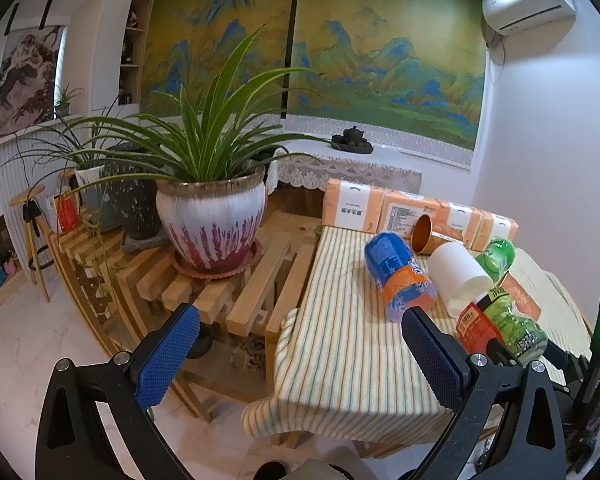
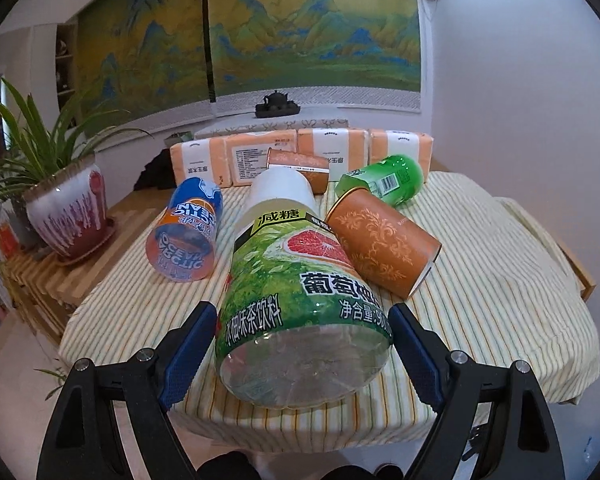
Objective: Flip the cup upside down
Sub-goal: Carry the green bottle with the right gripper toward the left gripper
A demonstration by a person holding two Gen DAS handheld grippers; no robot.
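Several cups lie on their sides on the striped tablecloth. A green grapefruit-tea cup sits between the pads of my right gripper, which is shut on its wide clear end. It leans on a white cup and touches an orange patterned cup. A blue-and-orange cup lies to the left. A copper cup and a small green cup lie behind. My left gripper hangs open and empty off the table's front left corner.
Orange tissue packs line the table's back edge. A big potted plant stands on a wooden slat bench to the left. Beyond are more plants, a stool and a wall scroll.
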